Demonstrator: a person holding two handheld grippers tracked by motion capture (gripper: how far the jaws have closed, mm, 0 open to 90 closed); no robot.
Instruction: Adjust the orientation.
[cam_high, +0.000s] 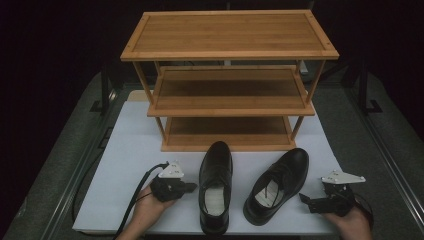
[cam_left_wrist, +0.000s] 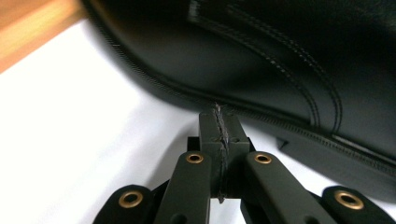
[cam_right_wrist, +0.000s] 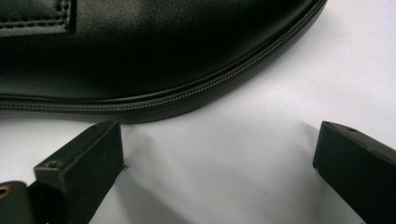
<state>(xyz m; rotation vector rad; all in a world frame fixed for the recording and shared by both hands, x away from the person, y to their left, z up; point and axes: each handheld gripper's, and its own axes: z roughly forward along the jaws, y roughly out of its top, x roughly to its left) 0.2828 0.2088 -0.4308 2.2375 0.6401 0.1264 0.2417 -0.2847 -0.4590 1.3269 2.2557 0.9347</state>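
Observation:
Two black leather dress shoes stand side by side on the white table cover (cam_high: 125, 165), toes pointing at the rack. The left shoe (cam_high: 216, 187) is straight, the right shoe (cam_high: 277, 182) angled to the right. My left gripper (cam_high: 192, 187) lies beside the left shoe's outer side. Its jaws are pressed together with nothing between them, and the left gripper (cam_left_wrist: 219, 122) has its tips at the edge of that shoe (cam_left_wrist: 261, 60). My right gripper (cam_high: 303, 198) sits just right of the right shoe. In its own view the right gripper (cam_right_wrist: 219, 149) stands open over bare cover, the shoe's sole edge (cam_right_wrist: 187, 95) close ahead.
A three-shelf wooden shoe rack (cam_high: 229, 55) stands behind the shoes, its bottom shelf (cam_high: 227, 132) a short way beyond their toes. Dark floor and metal rails (cam_high: 390, 150) flank the table. The front edge of the cover runs just under both hands.

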